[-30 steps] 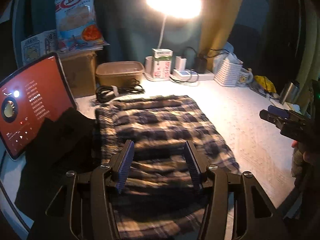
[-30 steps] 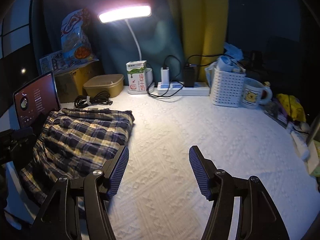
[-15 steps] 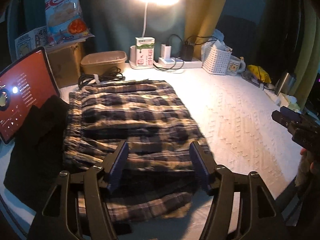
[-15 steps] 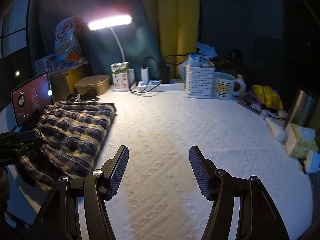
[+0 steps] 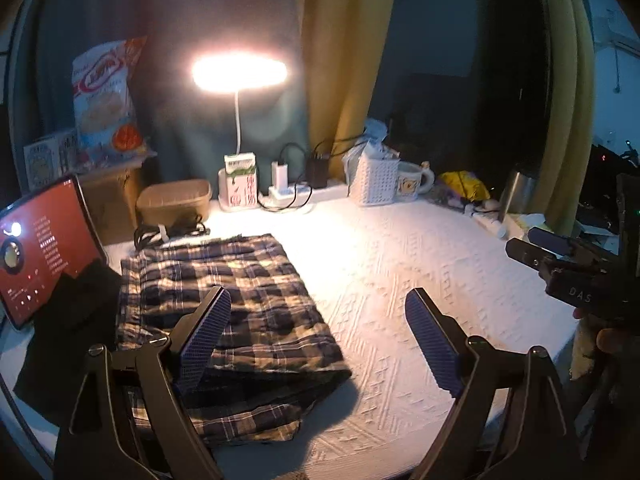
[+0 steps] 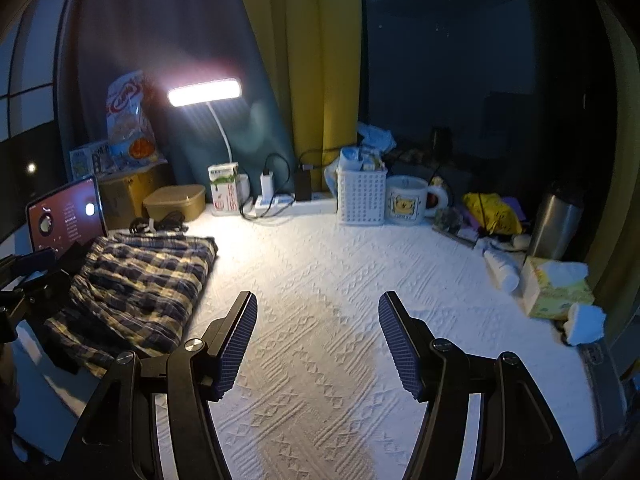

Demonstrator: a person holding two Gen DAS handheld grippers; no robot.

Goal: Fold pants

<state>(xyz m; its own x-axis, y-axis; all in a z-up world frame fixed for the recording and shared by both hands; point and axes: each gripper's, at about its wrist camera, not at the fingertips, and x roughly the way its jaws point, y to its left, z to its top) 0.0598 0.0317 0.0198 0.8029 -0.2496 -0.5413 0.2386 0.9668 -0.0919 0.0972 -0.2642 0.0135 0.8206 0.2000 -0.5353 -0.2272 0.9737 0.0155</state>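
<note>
At the far left you have the tablet [image 5: 42, 248] with its red screen lit, leaning upright, and a black cloth [image 5: 68, 320] lies in front of it. Just right of them are the plaid pants [image 5: 228, 292], folded into a thick rectangle on the left part of the white textured cover [image 5: 400, 264] — the layers are stacked, and the near edge shows a lower layer that sticks out a little. A coiled black cable [image 5: 168, 230] lies just behind the pants, and behind it stands a tan lidded box [image 5: 174, 200].

Your left gripper [image 5: 316, 340] is wide open and holds nothing; its left finger is over the near right part of the pants, its right finger over bare cover. I cannot tell if it touches the cloth.

Further right, at the far edge, stand the lit desk lamp [image 5: 239, 74], a small carton [image 5: 240, 180], a power strip [image 5: 292, 194], a white basket [image 5: 374, 180] and a mug [image 5: 412, 180].

Your right gripper [image 6: 318, 340] is also wide open and empty — it is above the bare cover, well apart from the pants [image 6: 136, 288], which lie to its left. At the far right are a steel flask [image 6: 556, 220] and a tissue box [image 6: 556, 288].
</note>
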